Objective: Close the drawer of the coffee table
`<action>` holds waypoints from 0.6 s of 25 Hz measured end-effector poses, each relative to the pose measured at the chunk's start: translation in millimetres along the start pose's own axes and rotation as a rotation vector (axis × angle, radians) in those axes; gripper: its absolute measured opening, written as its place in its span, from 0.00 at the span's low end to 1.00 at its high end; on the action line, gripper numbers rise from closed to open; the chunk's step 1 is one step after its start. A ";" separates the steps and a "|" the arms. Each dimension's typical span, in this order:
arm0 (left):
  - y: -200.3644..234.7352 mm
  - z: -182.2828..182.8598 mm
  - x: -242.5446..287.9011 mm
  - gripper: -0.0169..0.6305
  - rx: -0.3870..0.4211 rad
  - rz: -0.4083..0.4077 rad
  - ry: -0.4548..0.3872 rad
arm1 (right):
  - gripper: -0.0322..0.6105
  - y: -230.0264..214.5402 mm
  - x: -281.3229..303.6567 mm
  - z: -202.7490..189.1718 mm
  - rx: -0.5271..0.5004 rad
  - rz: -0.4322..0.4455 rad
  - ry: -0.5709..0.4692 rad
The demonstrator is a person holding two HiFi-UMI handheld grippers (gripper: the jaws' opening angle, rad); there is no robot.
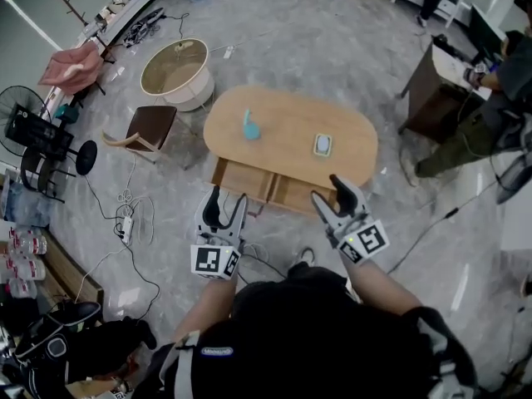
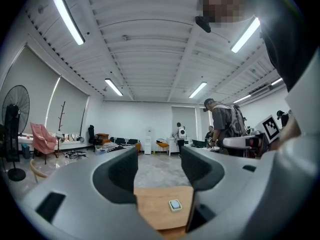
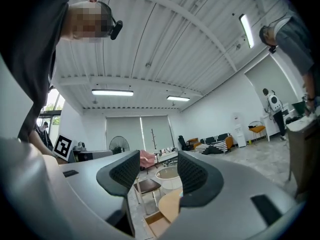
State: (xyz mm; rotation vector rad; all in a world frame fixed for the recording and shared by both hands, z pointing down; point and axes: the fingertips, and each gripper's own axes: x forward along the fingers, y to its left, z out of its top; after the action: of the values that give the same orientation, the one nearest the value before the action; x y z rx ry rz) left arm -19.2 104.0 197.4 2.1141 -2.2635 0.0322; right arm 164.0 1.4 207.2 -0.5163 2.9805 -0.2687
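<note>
The drawer (image 1: pixel 274 188) is pulled out at the near edge of the oval wooden bench (image 1: pixel 291 110). The left hand-held gripper (image 1: pixel 229 196) and right hand-held gripper (image 1: pixel 326 189) are at the drawer's front. Both have jaws wide with nothing between them. Contact with the drawer cannot be confirmed. A blue object (image 1: pixel 249 127) stands toward the bench's left end, and a small square item (image 1: pixel 322 145) lies toward its right end.

Floor: grey marbled floor (image 1: pixel 349 40)
Ceiling: strip lights (image 2: pixel 68 18)
Furniture: round table (image 1: pixel 174 69), fan (image 1: pixel 21 115), perhaps a pink chair (image 1: pixel 73 65)
</note>
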 end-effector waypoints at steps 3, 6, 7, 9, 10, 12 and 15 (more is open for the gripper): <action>-4.5 -5.4 17.7 0.42 0.003 -0.015 0.004 | 0.38 -13.7 0.7 -8.1 0.002 -0.022 0.011; -5.7 -10.1 33.7 0.42 0.005 -0.046 0.014 | 0.38 -20.6 4.6 -10.8 -0.010 -0.044 0.012; -5.7 -11.9 37.6 0.42 0.005 -0.057 0.016 | 0.38 -22.3 5.3 -12.9 -0.013 -0.051 0.015; -4.3 -16.1 44.1 0.42 0.004 -0.078 0.020 | 0.38 -25.9 5.0 -19.5 -0.018 -0.074 0.027; -3.1 -18.2 47.4 0.42 0.002 -0.091 0.021 | 0.38 -27.1 4.9 -21.7 -0.021 -0.088 0.030; -0.1 -23.3 53.6 0.42 0.000 -0.125 0.021 | 0.38 -28.4 5.1 -27.2 -0.028 -0.119 0.034; 6.1 -38.7 60.2 0.42 -0.011 -0.185 0.030 | 0.38 -29.4 7.1 -40.0 -0.042 -0.177 0.046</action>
State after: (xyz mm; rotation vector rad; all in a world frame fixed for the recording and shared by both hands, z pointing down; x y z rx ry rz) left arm -28.7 46.1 239.0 2.2909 -2.0382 0.0445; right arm 161.5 -22.1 251.5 -0.7912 2.9930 -0.2360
